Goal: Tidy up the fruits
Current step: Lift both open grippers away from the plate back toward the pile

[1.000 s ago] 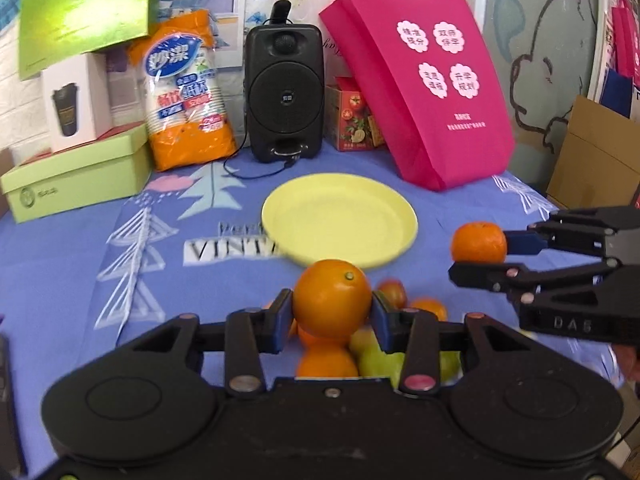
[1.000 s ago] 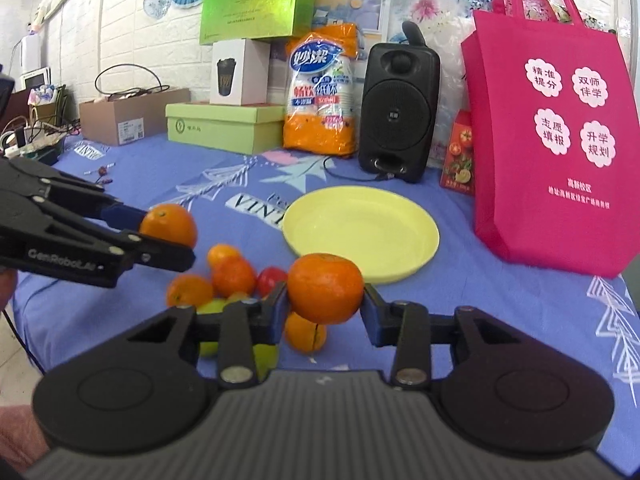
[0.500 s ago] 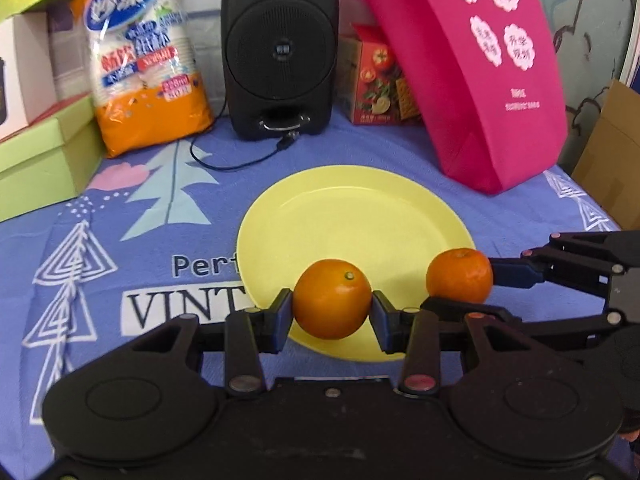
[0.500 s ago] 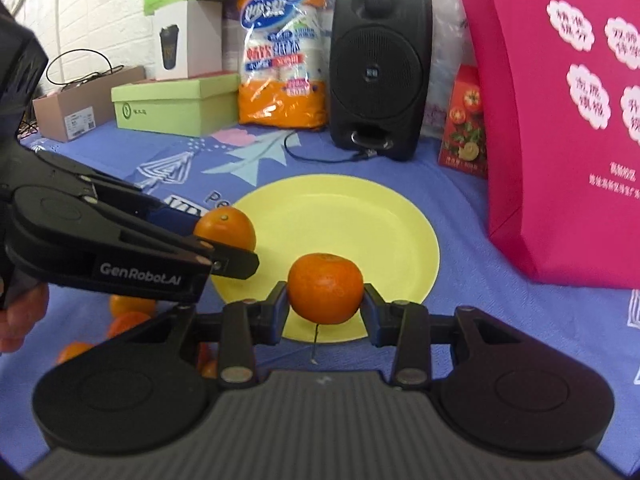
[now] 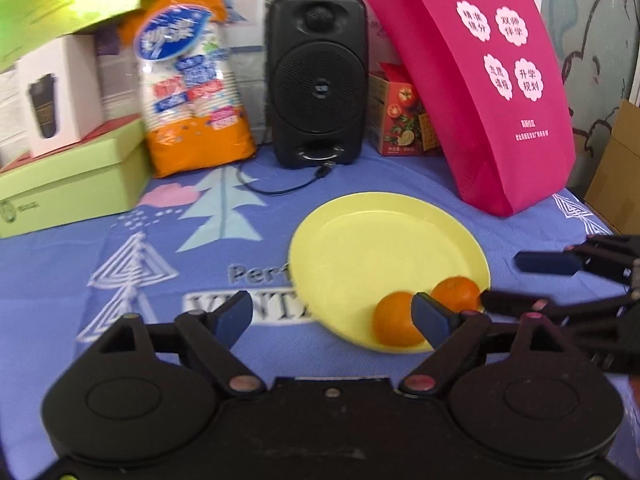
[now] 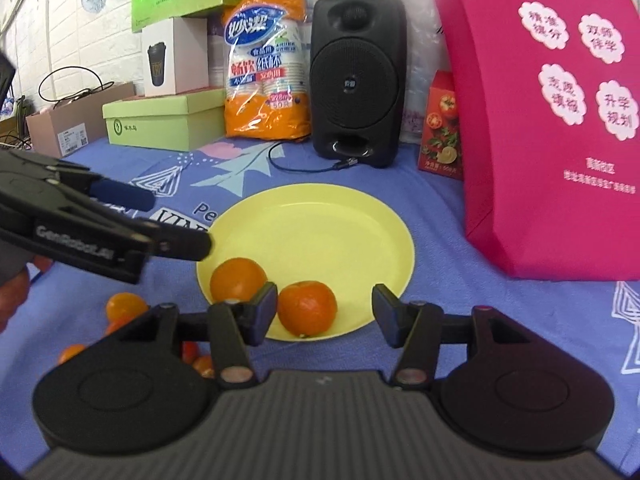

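So the plate [image 6: 360, 216] has two oranges on its near edge, one [image 6: 238, 279] left, one [image 6: 307, 307] right. A few fruits [image 6: 125, 306] are left on the cloth [image 6: 460, 248] beside it. Left gripper [image 5: 332, 316] and right gripper [image 6: 324, 306] are both spread wide, holding nothing.

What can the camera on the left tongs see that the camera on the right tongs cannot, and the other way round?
Only the left view shows the plain brown cardboard box at the far right edge and the cat drawing on the wall.

Only the right view shows the loose small oranges on the blue cloth beside the plate and the coiled black cable by the brick wall.

Both show the round yellow plate holding two oranges, the black speaker and the pink tote bag.
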`<control>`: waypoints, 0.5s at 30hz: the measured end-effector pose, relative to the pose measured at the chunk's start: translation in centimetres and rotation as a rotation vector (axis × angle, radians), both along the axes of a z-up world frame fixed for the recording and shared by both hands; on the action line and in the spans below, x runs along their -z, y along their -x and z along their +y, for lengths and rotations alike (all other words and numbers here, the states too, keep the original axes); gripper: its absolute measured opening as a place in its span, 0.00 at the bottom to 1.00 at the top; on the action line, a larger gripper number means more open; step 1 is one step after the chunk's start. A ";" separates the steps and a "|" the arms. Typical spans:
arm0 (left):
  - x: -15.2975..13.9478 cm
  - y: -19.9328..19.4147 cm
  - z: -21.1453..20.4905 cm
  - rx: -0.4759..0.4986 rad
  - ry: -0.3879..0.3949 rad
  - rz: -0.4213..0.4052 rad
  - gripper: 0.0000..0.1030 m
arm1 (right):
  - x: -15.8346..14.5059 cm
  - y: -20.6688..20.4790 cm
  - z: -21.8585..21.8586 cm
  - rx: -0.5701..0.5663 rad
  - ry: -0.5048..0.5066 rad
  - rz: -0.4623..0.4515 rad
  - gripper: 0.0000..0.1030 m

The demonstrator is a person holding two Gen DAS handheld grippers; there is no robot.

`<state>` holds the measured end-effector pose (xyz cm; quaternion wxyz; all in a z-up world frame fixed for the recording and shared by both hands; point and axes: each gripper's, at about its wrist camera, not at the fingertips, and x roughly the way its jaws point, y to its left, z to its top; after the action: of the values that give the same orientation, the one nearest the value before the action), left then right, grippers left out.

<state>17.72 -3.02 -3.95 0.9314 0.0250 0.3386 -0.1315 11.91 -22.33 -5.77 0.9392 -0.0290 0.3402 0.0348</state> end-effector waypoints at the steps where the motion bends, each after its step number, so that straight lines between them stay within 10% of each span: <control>1: -0.1 0.8 0.5 -0.010 -0.010 -0.007 0.85 | -0.3 0.5 0.0 0.001 0.001 -0.007 0.50; 15: 1.0 10.2 3.4 -0.021 -0.026 0.007 0.85 | -2.1 7.9 1.6 -0.063 0.031 -0.028 0.57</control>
<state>7.54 0.43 -4.92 0.9312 0.0333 0.3436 -0.1174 4.01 -20.73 -3.68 0.9418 -0.0550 0.3264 0.0587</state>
